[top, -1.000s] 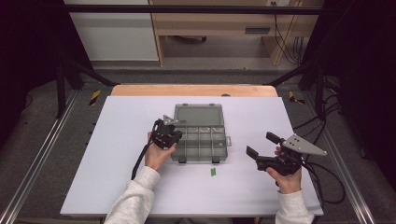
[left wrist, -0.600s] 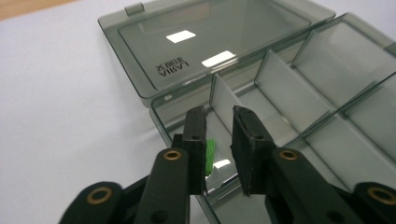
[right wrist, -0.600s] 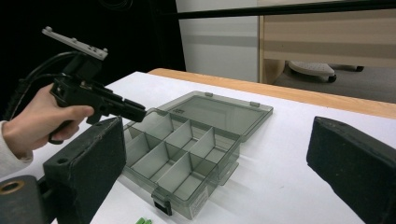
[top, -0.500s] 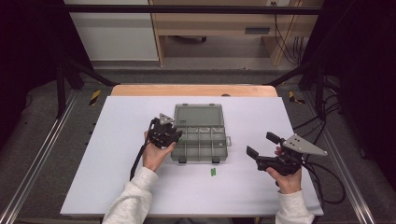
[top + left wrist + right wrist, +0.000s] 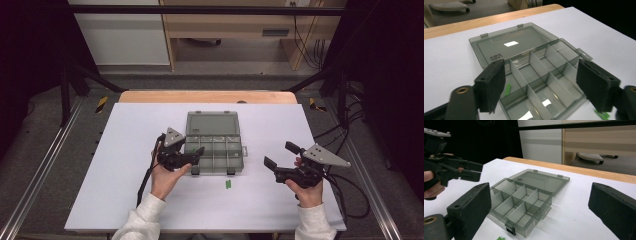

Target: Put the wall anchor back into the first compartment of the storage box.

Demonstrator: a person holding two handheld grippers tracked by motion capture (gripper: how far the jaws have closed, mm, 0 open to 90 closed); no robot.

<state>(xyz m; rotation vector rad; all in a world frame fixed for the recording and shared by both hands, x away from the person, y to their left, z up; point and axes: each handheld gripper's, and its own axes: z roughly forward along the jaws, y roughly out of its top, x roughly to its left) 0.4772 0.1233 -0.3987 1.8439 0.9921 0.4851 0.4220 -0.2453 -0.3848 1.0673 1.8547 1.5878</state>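
Tongs, left [image 5: 196, 153]: jaws had just been opening and stood wide with nothing between them, hovering over the near-left corner of the grey compartment box [image 5: 216, 150]. Right tongs [image 5: 272, 165] also stood wide and empty, well apart from the box on its right. One green piece [image 5: 507, 89] lay in a near-left compartment; another green piece [image 5: 228, 184] lay on the white surface [image 5: 125, 150] just in front of the box. Beyond, the lid [image 5: 212, 123] lay flat open. Judgement: approach the loose piece from above, pinch across its short width, lift clear of the box wall before dropping.
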